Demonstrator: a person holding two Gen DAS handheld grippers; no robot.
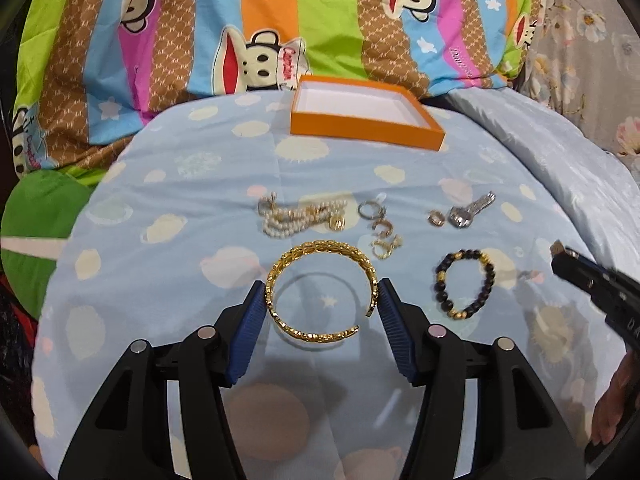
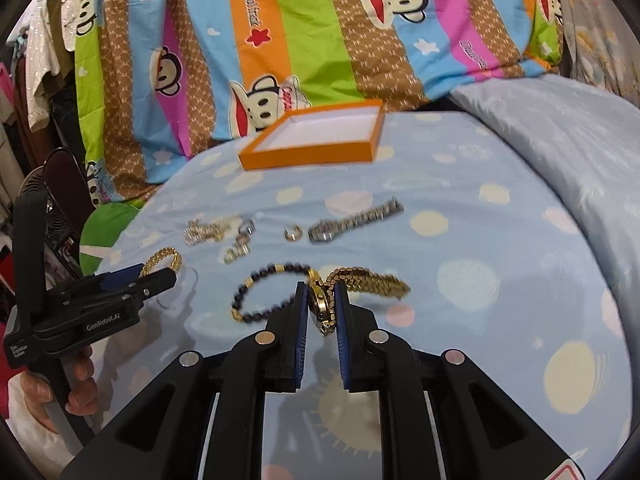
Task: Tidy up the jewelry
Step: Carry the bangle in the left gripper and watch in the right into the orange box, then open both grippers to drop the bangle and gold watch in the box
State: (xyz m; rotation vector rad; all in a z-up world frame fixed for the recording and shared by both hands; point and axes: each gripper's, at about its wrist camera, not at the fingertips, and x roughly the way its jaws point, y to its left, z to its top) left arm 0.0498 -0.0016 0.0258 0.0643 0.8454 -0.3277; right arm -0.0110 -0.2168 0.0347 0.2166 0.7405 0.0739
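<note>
My left gripper (image 1: 322, 300) is shut on a gold bangle (image 1: 320, 334), one blue pad against each side, and the bangle's shadow falls on the sheet below it. My right gripper (image 2: 322, 294) is shut on a gold watch (image 2: 320, 304), whose strap (image 2: 372, 284) trails off to the right. An empty orange box (image 1: 360, 130) with a white inside stands at the back. Between box and grippers lie a pearl bracelet (image 1: 300, 216), small earrings (image 1: 380, 232), a gold ring (image 1: 436, 217), a silver watch (image 1: 470, 210) and a black bead bracelet (image 1: 464, 286).
The jewelry lies on a pale blue spotted sheet (image 1: 180, 240). A bright striped monkey-print quilt (image 1: 200, 40) rises behind the box. A light blue duvet (image 2: 560, 140) bulges at the right. A person's hand (image 2: 76, 396) holds the left gripper's handle; a fan (image 2: 44, 192) stands beyond it.
</note>
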